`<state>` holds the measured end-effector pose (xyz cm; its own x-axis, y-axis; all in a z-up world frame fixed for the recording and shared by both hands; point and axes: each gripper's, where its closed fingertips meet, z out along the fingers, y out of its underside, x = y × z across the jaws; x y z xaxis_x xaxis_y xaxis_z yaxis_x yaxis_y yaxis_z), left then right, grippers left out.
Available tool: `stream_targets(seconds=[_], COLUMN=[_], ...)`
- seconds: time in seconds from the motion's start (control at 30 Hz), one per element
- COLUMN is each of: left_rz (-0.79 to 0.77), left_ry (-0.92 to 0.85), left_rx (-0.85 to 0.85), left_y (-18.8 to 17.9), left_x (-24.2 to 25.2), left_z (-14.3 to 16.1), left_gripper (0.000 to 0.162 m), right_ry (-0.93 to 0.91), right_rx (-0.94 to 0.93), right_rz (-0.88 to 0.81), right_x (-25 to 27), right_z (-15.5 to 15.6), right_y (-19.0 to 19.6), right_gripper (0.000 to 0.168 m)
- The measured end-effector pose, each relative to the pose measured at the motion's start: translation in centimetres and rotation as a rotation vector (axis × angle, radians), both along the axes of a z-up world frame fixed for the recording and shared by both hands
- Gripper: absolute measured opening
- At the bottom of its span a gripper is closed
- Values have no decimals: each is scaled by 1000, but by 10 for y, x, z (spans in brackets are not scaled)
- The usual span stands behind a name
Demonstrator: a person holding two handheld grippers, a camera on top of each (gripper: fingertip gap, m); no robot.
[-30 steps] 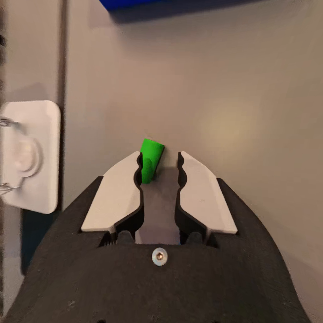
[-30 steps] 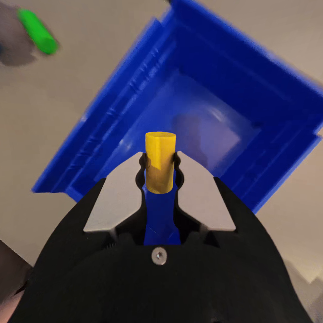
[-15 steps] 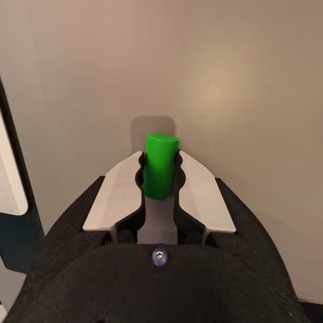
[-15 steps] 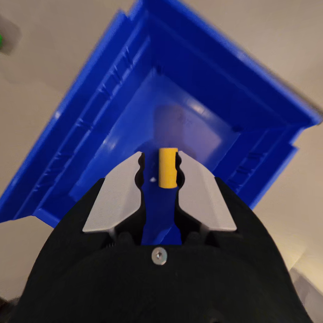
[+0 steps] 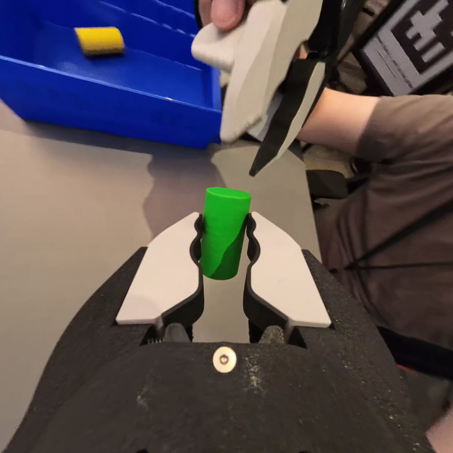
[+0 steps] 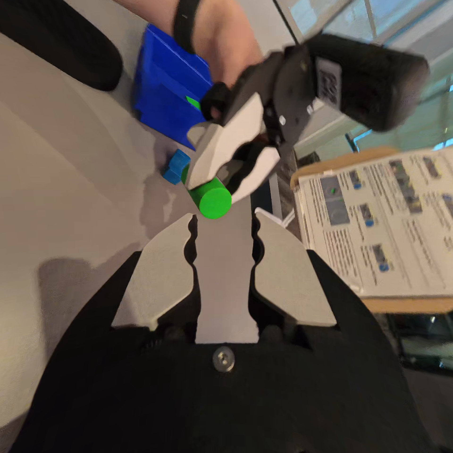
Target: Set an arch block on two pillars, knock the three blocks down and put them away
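Observation:
My left gripper (image 5: 225, 217) is shut on a green cylinder block (image 5: 223, 236), both pads pressing its sides, held above the grey table (image 5: 73, 208). The right wrist view shows the same grasp from the front, the green cylinder (image 6: 213, 201) between the left gripper's fingers. My right gripper (image 6: 224, 217) is open and empty, above the table; it shows in the left wrist view (image 5: 259, 85) beside the blue bin (image 5: 110, 98). A yellow cylinder block (image 5: 99, 40) lies inside that bin. A blue arch block (image 6: 176, 166) lies on the table behind the green cylinder.
A second blue bin (image 6: 169, 90) stands on the table behind the arch block. A clipboard with printed sheets (image 6: 382, 220) lies at the right. A person's arm and sleeve (image 5: 392, 171) are at the table's right edge. My right fingertips sit around 5 cm from my left ones.
My right gripper opened and the yellow cylinder dropped into the blue bin; the gripper then swung away from it. My left gripper closed on the green cylinder and lifted it.

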<state>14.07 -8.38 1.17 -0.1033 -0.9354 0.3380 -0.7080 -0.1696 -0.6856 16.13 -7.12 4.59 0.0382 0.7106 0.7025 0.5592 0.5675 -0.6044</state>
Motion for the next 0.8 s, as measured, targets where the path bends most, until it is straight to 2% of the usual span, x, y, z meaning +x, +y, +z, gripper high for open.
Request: stream_targets(seconds=[0.1, 0.2, 0.3, 0.4, 0.47, 0.5, 0.57, 0.63, 0.7, 0.8], left_rz=[-94, -141, -167, -154, -97, -66, -1, 61, 70, 53], left_ry=[63, 123, 106, 80, 79, 107, 201, 382, 526, 716], left_rx=[-9, -7, -38, -50, -16, 42, 198, 336, 361, 408], left_y=[-21, -33, -41, -39, -26, -15, 11, 37, 43, 48], left_x=[-9, -14, -10, -8, -14, -22, -45, -78, -102, -128], left_z=[0, -5, -3, -2, -3, -7, -23, -47, -71, -108], left_gripper=[34, 34, 34, 34, 49, 49, 46, 46, 49, 57], right_ry=[-50, -97, -151, -166, -155, -156, -168, -146, -108, -105], right_rx=[54, 98, 92, 105, 79, 76, 63, -1, -59, -281], right_rz=[78, 88, 108, 96, 80, 57, -28, -151, -339, -637], right_x=[-20, -33, -42, -42, -34, -26, 0, 38, 88, 170], right_z=[-4, -12, -26, -29, -25, -21, -13, -2, 3, -25], right_y=[-25, -33, -38, -36, -31, -26, -10, 13, 45, 84], right_gripper=[44, 46, 44, 36, 36, 36, 36, 36, 36, 36])
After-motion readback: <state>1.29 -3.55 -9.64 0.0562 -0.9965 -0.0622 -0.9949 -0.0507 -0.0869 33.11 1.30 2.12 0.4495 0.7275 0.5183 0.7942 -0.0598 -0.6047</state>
